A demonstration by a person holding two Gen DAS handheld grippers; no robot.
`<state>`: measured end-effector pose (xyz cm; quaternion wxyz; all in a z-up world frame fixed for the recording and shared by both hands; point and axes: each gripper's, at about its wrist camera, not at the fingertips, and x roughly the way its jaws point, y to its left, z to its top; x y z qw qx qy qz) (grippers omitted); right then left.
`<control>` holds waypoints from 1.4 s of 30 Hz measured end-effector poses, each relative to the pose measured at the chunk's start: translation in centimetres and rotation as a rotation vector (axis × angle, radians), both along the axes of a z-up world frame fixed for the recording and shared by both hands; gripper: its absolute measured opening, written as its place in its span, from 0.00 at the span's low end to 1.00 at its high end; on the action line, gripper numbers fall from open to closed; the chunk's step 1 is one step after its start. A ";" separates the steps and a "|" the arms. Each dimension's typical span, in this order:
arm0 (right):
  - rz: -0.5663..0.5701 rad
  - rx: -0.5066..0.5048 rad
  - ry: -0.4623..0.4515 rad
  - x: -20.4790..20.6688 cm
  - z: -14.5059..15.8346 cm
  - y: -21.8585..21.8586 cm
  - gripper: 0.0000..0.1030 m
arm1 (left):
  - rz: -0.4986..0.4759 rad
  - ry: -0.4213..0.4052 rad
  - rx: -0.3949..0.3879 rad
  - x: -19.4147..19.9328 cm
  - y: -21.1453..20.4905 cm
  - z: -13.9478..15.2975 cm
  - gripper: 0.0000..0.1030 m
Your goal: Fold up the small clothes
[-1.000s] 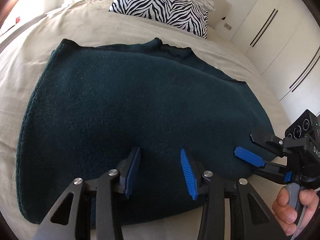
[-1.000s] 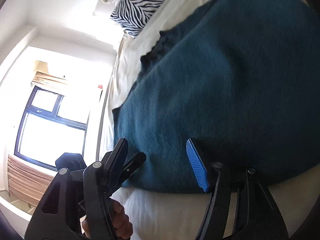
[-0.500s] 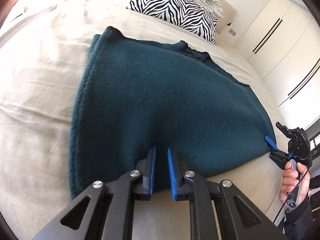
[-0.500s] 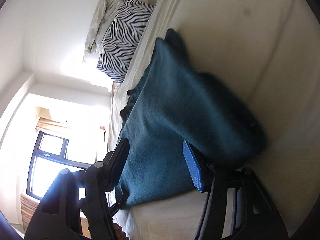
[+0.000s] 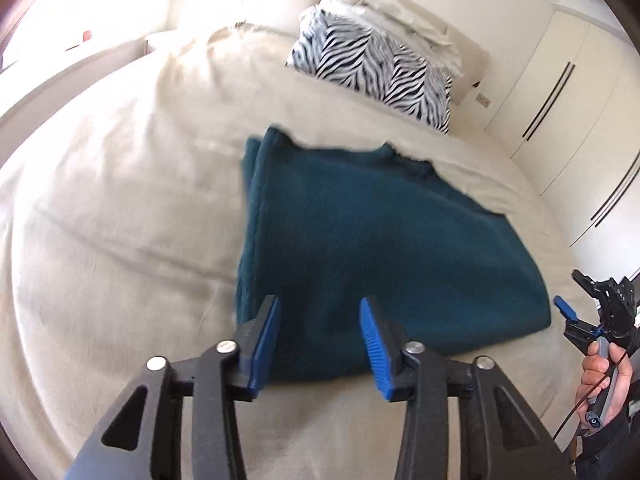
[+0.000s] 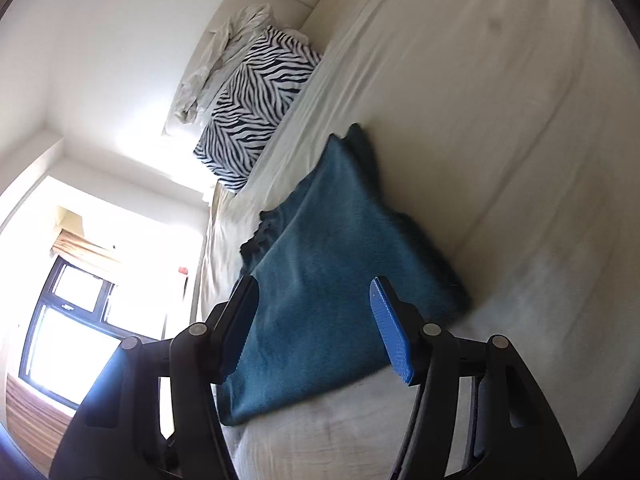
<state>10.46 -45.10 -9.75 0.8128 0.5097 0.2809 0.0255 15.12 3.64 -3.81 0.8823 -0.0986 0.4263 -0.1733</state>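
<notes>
A dark teal fleece garment (image 5: 372, 240) lies folded flat on the beige bed; it also shows in the right wrist view (image 6: 336, 280). My left gripper (image 5: 318, 338) is open and empty, held above the garment's near edge. My right gripper (image 6: 314, 328) is open and empty, also held off the garment's near edge. The right gripper (image 5: 576, 312) shows at the right edge of the left wrist view, beside the garment's right corner, with a hand on its handle.
A zebra-print pillow (image 5: 376, 68) and crumpled white linen (image 6: 216, 68) lie at the head of the bed. The beige sheet (image 5: 120, 200) spreads wide to the left. White wardrobe doors (image 5: 568, 100) stand to the right; a window (image 6: 64, 336) is on the other side.
My left gripper was shut half a second ago and has opened. Both grippers have pulled back and up from the garment, which now lies smaller in view.
</notes>
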 end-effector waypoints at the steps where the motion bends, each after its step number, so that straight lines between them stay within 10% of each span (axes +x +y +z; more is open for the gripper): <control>1: 0.029 0.010 -0.001 1.2 0.1 1.0 0.56 | -0.010 -0.010 0.000 0.4 -0.5 0.4 0.51; 13: 0.313 0.062 0.085 18.4 -1.1 13.5 0.56 | -0.063 0.025 0.076 13.2 -6.5 -1.0 0.51; 19: 0.299 0.099 0.083 23.0 -2.9 13.0 0.54 | -0.020 0.082 0.060 17.1 -3.7 -3.9 0.51; 42: -0.201 0.190 -0.032 9.7 -4.6 -10.7 0.56 | -0.026 0.076 -0.232 16.0 1.4 -4.8 0.50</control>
